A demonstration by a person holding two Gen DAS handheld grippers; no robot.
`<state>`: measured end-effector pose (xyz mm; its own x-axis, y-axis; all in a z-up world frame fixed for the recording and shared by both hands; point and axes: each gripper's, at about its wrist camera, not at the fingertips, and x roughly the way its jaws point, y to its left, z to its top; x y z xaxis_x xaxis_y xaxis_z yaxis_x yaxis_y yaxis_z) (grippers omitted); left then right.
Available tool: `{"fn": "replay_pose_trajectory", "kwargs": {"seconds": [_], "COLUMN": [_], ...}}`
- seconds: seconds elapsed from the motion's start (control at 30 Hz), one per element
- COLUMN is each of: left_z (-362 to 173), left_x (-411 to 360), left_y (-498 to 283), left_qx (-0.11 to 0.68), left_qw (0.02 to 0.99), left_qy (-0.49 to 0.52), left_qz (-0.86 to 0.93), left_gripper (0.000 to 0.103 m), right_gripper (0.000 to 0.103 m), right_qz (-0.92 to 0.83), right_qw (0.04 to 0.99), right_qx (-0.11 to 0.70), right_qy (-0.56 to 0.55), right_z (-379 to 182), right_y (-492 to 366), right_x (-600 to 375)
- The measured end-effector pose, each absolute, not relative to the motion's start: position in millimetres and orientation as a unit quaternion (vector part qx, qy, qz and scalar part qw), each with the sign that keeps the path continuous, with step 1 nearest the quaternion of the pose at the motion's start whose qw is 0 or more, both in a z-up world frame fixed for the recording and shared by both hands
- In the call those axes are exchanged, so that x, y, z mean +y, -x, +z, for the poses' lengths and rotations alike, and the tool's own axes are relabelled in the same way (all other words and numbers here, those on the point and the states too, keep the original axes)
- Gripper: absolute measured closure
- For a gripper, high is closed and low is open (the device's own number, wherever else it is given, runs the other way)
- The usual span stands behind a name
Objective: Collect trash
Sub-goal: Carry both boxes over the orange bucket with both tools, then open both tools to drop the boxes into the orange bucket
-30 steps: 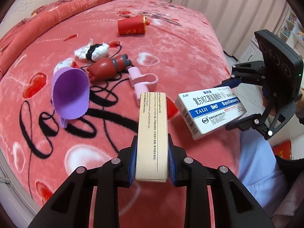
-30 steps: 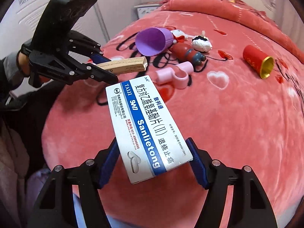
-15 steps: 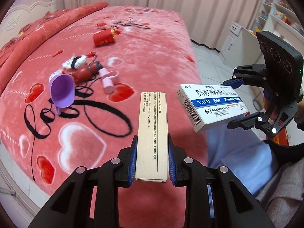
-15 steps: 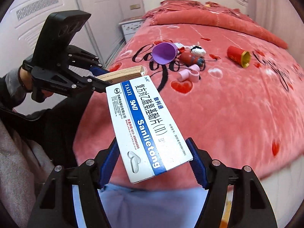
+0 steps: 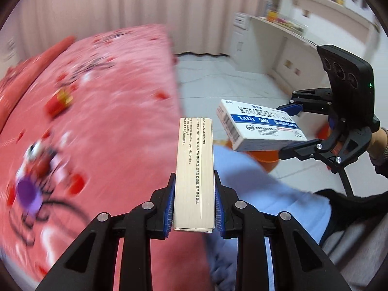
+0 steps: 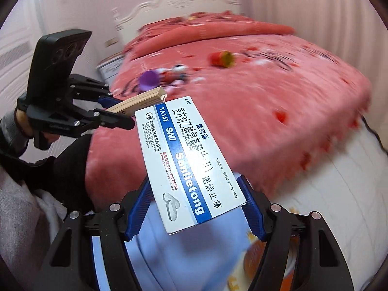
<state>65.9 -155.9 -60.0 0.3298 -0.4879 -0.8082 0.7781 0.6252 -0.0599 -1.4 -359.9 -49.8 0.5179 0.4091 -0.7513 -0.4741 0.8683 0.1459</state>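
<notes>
Both boxes held: wooden box; medicine box

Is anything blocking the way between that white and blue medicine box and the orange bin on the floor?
Nothing visible blocks it. The white and blue medicine box, clamped in the right gripper, hangs just above the orange bin. The person's light blue trouser leg overlaps the bin's near side, but the space beneath the box looks open.
</notes>
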Motion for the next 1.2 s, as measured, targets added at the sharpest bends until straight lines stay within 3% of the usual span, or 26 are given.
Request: {"fn": "replay_pose_trajectory", "kwargs": {"seconds": [0.57, 1.0, 1.03, 1.13, 1.2], "left_z": [-114, -169, -171, -179, -183], "left_x": [-375, -440, -444, -451, -451], "left_y": [-81, -100, -101, -101, -104], "left_qx": [0.418, 0.459, 0.459, 0.457, 0.464], "left_qw": [0.673, 0.638, 0.638, 0.646, 0.646], "left_qy": [-0.247, -0.268, -0.271, -0.277, -0.27], "left_qz": [-0.558, -0.557, -0.555, -0.545, -0.542], "left_gripper": [0.074, 0.074, 0.073, 0.039, 0.038], "right_gripper": [0.034, 0.034, 0.034, 0.031, 0.026], "right_qz": [0.003, -0.042, -0.046, -0.061, -0.067], "right_qw": [0.884, 0.866, 0.866, 0.863, 0.859], "right_qx": [0.459, 0.477, 0.476, 0.477, 0.482], "right_qy": [-0.089, -0.143, -0.146, -0.157, -0.157], "right_z": [-112, -166, -169, -180, -188], "right_y": [67, 50, 48, 41, 38], "right_x": [-566, -615, -618, -623, -623]}}
